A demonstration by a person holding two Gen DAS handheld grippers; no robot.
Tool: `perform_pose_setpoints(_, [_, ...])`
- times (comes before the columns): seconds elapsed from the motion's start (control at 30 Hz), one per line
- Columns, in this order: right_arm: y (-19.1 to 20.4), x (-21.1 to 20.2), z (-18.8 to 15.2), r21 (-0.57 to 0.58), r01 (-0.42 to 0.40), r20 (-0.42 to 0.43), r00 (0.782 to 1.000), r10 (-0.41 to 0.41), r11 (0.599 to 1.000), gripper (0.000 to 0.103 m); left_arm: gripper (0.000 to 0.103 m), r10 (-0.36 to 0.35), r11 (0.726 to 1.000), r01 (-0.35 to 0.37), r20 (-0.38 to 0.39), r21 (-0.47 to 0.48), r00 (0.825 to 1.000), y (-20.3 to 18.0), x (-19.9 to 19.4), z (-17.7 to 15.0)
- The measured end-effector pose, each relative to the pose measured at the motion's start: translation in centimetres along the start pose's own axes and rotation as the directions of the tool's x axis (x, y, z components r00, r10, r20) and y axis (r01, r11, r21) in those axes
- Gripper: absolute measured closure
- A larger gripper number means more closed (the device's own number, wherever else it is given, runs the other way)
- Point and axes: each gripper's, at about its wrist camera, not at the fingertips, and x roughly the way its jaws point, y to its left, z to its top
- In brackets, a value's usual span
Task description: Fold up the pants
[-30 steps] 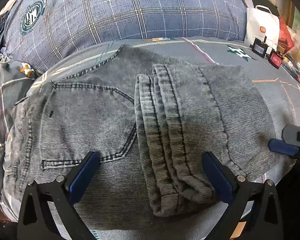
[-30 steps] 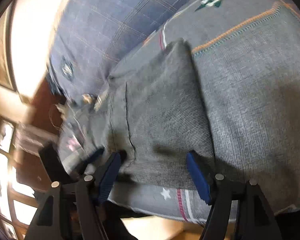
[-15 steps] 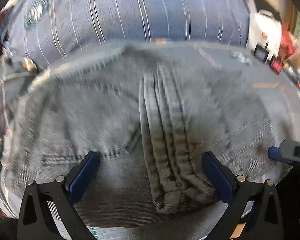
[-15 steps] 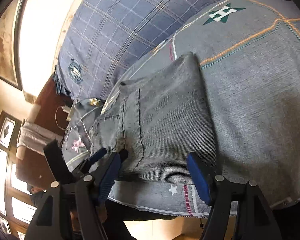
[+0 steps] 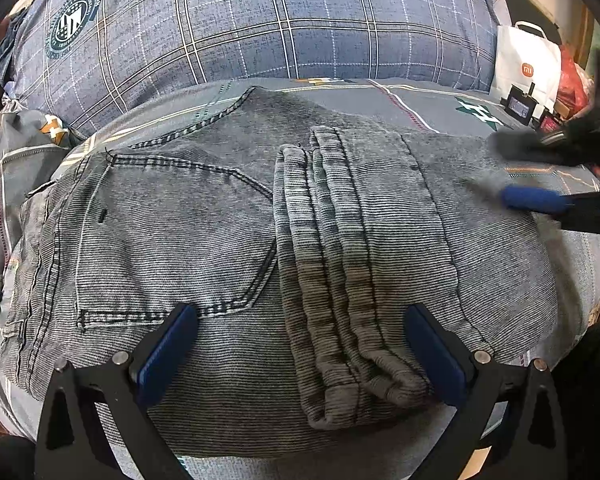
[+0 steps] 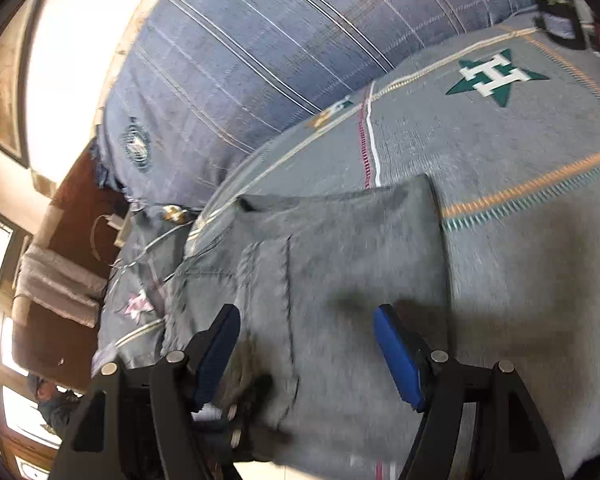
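Note:
Grey corduroy pants [image 5: 228, 240] lie folded on the bed, their leg hems [image 5: 332, 260] doubled back over the seat and back pocket. My left gripper [image 5: 300, 344] hovers open over the near edge, its blue pads either side of the hems, nothing pinched. The right gripper [image 5: 540, 200] shows at the right edge of the left wrist view, above the pants' right fold. In the right wrist view the right gripper [image 6: 308, 344] stands open over the folded pants [image 6: 340, 264], holding nothing.
A blue plaid duvet [image 5: 260, 24] is bunched up behind the pants. The grey bedsheet [image 6: 520, 152] with a green star stretches to the right. A white paper bag [image 5: 528, 64] and small items sit at the far right. A person [image 6: 48, 396] stands by windows.
The right gripper has risen and swung in over the pants' right end, rolling slightly. The left gripper has stayed in place over the near edge. The pants lie as before.

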Motion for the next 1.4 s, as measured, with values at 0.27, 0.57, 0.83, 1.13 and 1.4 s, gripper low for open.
perform_pose_setpoints(0.27, [0.7, 1.4, 0.9, 0.001, 0.067, -0.018, 0.998, -0.067, 0.998, 0.03, 0.0, -0.016, 1.0, 0.016, 0.005, 0.0, 1.0, -0.1, -0.5, 0.1])
perform_pose_setpoints(0.57, [7.4, 1.5, 3.8, -0.207, 0.07, -0.006, 0.997, -0.073, 0.976, 0.03, 0.0, 0.159, 0.982, -0.141, 0.152, -0.124, 0.975, 7.1, -4.6, 1.3])
perform_pose_setpoints(0.83, [13.7, 11.8, 8.2, -0.379, 0.138, -0.094, 0.978, -0.186, 0.915, 0.032, 0.0, 0.175, 0.963, -0.166, 0.022, -0.21, 0.984, 11.9, -0.1, -0.2])
perform_pose_setpoints(1.13, [14.9, 18.5, 7.7, -0.519, 0.263, -0.102, 0.925, -0.365, 0.813, 0.099, 0.0, 0.163, 0.971, -0.151, 0.052, -0.184, 0.985, 12.1, -0.1, -0.2])
perform_pose_setpoints(1.4, [13.7, 18.9, 8.6, -0.506, 0.368, -0.042, 0.893, -0.449, 0.78, 0.1, 0.0, 0.165, 0.973, -0.151, 0.067, -0.175, 0.984, 12.0, -0.2, -0.3])
